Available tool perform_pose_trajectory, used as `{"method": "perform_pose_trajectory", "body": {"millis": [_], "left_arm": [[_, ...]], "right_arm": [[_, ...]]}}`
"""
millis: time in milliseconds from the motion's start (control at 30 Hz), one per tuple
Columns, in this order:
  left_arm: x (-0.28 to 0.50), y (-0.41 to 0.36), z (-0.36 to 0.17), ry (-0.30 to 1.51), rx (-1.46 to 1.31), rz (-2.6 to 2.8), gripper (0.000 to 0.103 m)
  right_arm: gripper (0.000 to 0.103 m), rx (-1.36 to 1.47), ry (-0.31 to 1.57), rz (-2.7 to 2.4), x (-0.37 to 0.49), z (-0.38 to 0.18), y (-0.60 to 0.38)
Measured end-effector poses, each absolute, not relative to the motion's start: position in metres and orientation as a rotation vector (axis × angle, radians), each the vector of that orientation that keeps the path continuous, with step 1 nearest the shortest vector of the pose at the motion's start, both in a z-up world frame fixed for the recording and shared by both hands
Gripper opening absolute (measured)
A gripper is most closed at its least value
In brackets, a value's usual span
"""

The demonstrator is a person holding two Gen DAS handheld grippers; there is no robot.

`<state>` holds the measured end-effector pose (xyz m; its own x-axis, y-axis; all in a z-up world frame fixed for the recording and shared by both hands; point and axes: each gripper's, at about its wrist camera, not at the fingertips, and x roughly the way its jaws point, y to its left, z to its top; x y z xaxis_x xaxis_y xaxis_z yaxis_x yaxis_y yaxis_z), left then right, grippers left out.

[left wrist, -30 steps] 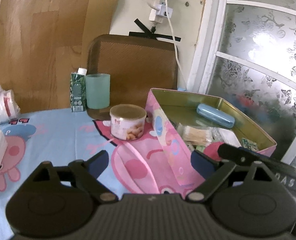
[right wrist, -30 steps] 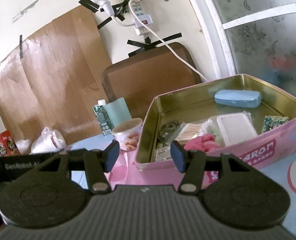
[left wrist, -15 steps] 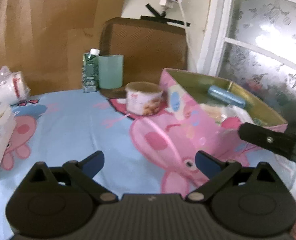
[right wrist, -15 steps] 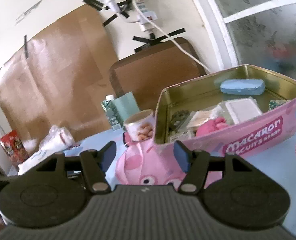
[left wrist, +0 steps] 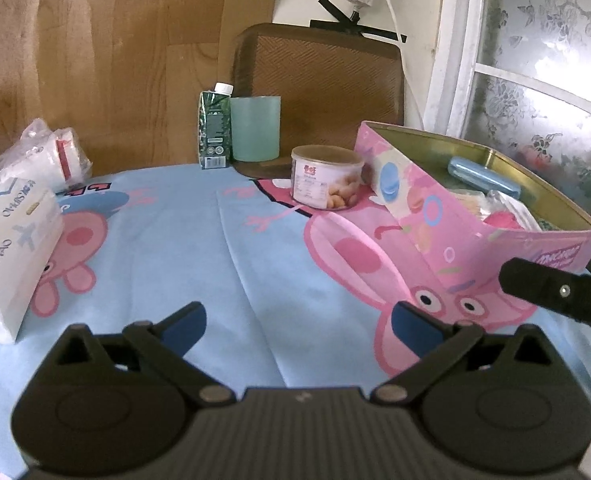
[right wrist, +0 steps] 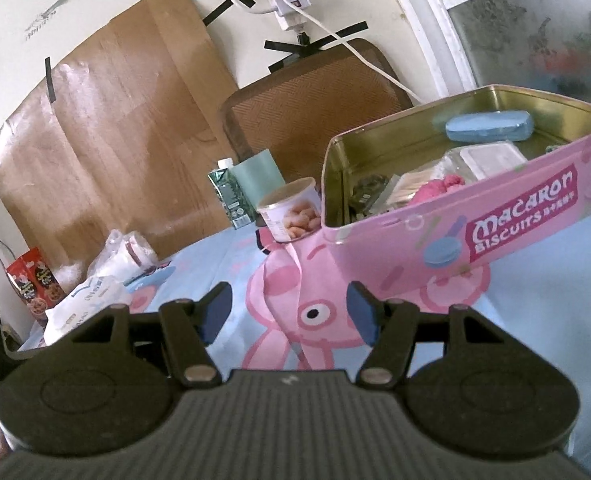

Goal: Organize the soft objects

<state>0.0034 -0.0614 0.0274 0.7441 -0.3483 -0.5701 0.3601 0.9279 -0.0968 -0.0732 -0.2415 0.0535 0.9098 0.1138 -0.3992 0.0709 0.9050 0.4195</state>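
A pink macaron biscuit tin (left wrist: 419, 216) (right wrist: 475, 240) stands open on the cartoon-print blue tablecloth (left wrist: 215, 248). Inside it lie a pink soft cloth (right wrist: 439, 186) (left wrist: 501, 220), a blue case (right wrist: 489, 126) (left wrist: 483, 176), a clear lidded box (right wrist: 491, 156) and small packets. My left gripper (left wrist: 297, 326) is open and empty above the cloth, left of the tin. My right gripper (right wrist: 289, 312) is open and empty in front of the tin's near corner. Part of the right gripper body (left wrist: 555, 292) shows at the right of the left wrist view.
A snack cup (left wrist: 325, 182) (right wrist: 291, 216), a green tumbler (left wrist: 255, 128) and a green carton (left wrist: 213, 132) stand at the back. A tissue pack (left wrist: 11, 248) (right wrist: 87, 300) and a plastic bag (left wrist: 35, 156) lie at the left. A red box (right wrist: 35, 284) stands far left.
Both grippers have drawn back from the tin and lowered toward the tablecloth. The tin's contents now sit farther away. Both grippers stay open and empty.
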Motion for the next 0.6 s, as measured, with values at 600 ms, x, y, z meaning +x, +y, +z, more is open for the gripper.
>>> {"method": "perform_pose_trajectory", "body": {"millis": [600], "left_arm": [[0.008, -0.063, 0.013, 0.653, 0.042, -0.363, 0.102]], "right_arm": [[0.066, 0.459, 0.475, 0.029, -0.068, 0.047, -0.242]]}}
